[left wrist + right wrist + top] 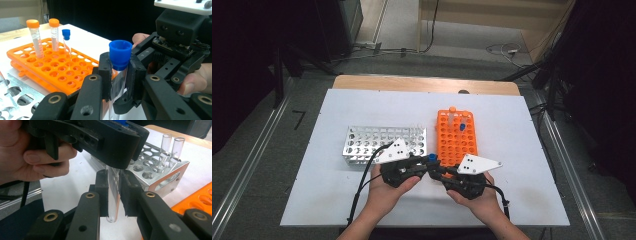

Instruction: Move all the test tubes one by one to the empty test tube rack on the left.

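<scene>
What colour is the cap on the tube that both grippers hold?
Blue; the cap shows best in the left gripper view.

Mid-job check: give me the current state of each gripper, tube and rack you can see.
Left gripper: shut on blue-capped tube, fingers just below the cap.
Right gripper: shut on the same tube, lower on the glass.
Blue-capped tube: capped, upright, held off the table.
Orange rack: holds two orange-capped tubes and one blue-capped, mostly empty.
Metal rack: two open uncapped tubes standing in it.
</scene>
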Motion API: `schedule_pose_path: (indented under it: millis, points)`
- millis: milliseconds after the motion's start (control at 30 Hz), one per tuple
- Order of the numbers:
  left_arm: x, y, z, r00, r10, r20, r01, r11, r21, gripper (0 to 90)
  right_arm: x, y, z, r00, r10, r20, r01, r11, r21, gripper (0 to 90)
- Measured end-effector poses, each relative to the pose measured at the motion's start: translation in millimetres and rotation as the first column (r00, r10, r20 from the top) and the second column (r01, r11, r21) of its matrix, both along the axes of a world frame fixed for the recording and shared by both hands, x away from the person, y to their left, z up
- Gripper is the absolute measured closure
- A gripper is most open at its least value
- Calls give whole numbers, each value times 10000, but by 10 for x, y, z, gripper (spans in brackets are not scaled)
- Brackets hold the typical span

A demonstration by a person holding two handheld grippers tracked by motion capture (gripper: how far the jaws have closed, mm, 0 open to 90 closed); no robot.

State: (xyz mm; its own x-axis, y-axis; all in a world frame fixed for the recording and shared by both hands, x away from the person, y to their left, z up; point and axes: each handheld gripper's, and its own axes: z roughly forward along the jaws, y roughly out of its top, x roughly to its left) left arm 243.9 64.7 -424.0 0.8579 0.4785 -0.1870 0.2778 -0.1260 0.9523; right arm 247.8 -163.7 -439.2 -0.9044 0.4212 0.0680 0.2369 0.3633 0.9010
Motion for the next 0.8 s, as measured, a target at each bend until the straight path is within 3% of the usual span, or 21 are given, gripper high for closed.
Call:
schedule_pose_path:
  millis: [167, 233, 467, 800]
  points:
    - [2, 2, 2, 10000, -48, 23, 48, 10000, -44, 769, 24, -13, -5, 9995, 204, -229, -202, 9997, 114, 734]
    - [3, 15, 14, 10000, 22, 87, -22, 10000, -29, 769, 38, -38, 3, 9988, 403, -288, -395, 9989, 267, 655]
    - [32, 98, 34, 9995, 292, 144, -291, 9995, -92, 769, 80, -116, 28, 9991, 330, -266, -321, 9989, 331, 378]
    - [94, 241, 68, 9969, 763, 205, -759, 9969, -184, 769, 170, -302, 42, 9993, -34, -380, 49, 9992, 405, 117]
